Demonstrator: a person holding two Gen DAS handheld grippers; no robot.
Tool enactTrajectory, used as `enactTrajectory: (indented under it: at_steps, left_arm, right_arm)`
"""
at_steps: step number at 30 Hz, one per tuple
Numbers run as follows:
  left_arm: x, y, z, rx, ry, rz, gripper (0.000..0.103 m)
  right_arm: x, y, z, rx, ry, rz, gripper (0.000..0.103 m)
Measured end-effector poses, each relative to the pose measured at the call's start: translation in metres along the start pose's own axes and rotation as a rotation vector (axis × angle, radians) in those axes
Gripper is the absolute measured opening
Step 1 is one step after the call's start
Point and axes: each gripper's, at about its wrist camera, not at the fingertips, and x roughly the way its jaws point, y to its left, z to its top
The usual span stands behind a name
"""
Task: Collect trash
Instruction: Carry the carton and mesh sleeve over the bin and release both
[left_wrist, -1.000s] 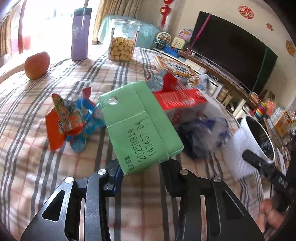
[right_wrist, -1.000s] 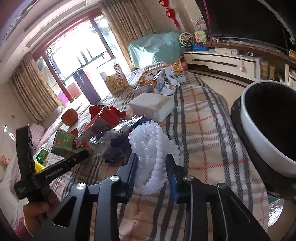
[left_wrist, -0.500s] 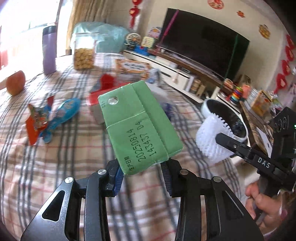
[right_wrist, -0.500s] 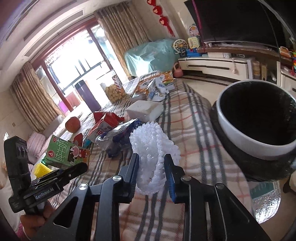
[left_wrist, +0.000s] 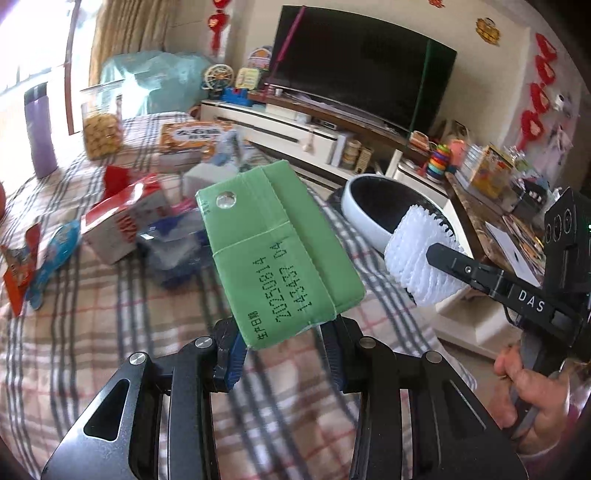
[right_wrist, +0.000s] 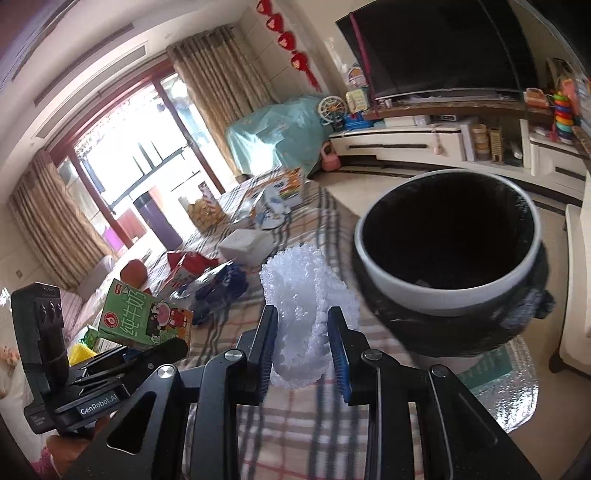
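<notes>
My left gripper (left_wrist: 286, 338) is shut on a green milk carton (left_wrist: 277, 251), held above the plaid tablecloth (left_wrist: 92, 332); the same carton (right_wrist: 146, 319) shows at the left of the right wrist view. My right gripper (right_wrist: 302, 334) is shut on a piece of white foam netting (right_wrist: 306, 295), close to the rim of a white bin with a black liner (right_wrist: 448, 258). In the left wrist view the netting (left_wrist: 421, 254) hangs just in front of that bin (left_wrist: 373, 210). A red and white carton (left_wrist: 122, 218), a crumpled blue bag (left_wrist: 173, 247) and snack wrappers (left_wrist: 40, 254) lie on the cloth.
A cookie jar (left_wrist: 101, 125), a purple flask (left_wrist: 38, 129), an orange box (left_wrist: 194, 142) and a white box (right_wrist: 245, 242) stand at the table's far end. A TV (left_wrist: 365, 70) on a low white cabinet (left_wrist: 295, 129) lies beyond. A hand (left_wrist: 532, 384) grips the right tool.
Both grippers have swung right and up toward the bin with their loads still held. The bin now looms larger in the right wrist view and the netting sits at its rim.
</notes>
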Motion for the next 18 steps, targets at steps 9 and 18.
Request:
enactTrajectory:
  at_steps: [9, 18]
  left_arm:
    - [0.019, -0.036, 0.007, 0.060, 0.026, -0.047, 0.035]
    - [0.033, -0.063, 0.022, 0.114, 0.033, -0.083, 0.035]
  right_arm:
    - [-0.016, -0.032, 0.007, 0.048, -0.032, -0.046, 0.028]
    - [-0.026, -0.055, 0.016, 0.070, -0.058, -0.076, 0.028]
